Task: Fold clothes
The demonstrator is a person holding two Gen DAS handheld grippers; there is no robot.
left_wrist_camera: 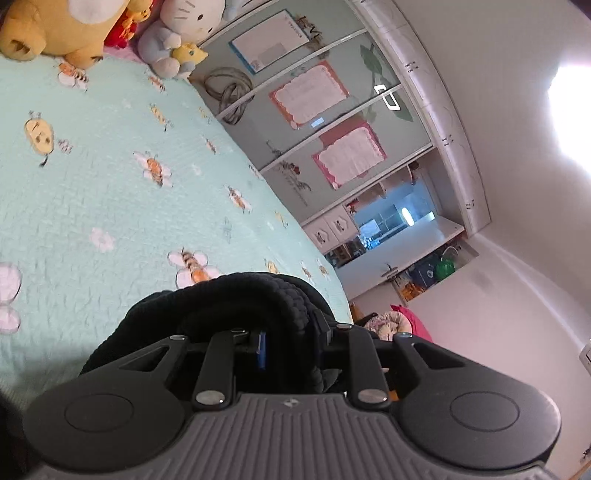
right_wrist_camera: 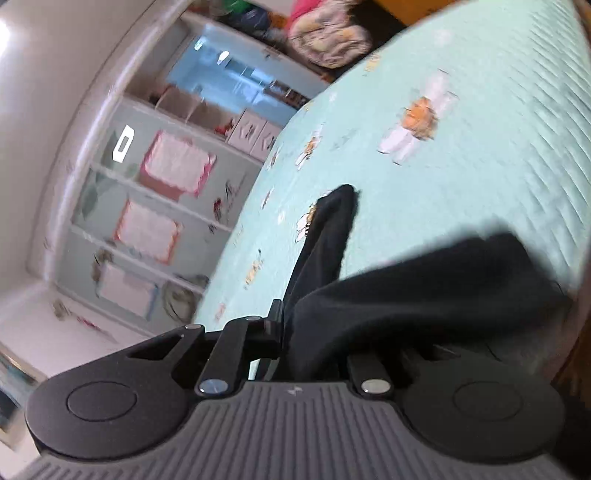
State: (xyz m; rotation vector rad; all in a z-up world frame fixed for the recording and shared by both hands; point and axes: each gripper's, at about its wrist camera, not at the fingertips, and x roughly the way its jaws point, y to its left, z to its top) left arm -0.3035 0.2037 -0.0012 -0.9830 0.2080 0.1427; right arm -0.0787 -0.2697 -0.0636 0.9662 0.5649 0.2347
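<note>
— How do the two tongs stand now?

— The left gripper [left_wrist_camera: 286, 354] has its jaws nearly together, and a thick fold of the black knitted garment [left_wrist_camera: 236, 295] is bunched between them, so it holds the cloth. The fingers themselves are covered by this fabric.

— And the other one?

— The right gripper [right_wrist_camera: 291, 343] is also closed on cloth. A black garment [right_wrist_camera: 424, 288] comes out from between its jaws; one narrow part goes up and away, the wider part hangs to the right side. The picture there is blurred, so I cannot tell which part of the clothing it is.

— Where does the clothing lie?

— Over the bed, above the mint-green quilt [left_wrist_camera: 110, 192] with bees and white flowers printed on it.

— What is around?

— Plush toys [left_wrist_camera: 110, 29] sit at the far end of the bed. Beside the bed stands a wardrobe [left_wrist_camera: 332, 147] with grey-green doors, and paper sheets with pink frames [left_wrist_camera: 308, 94] are stuck on them.
</note>
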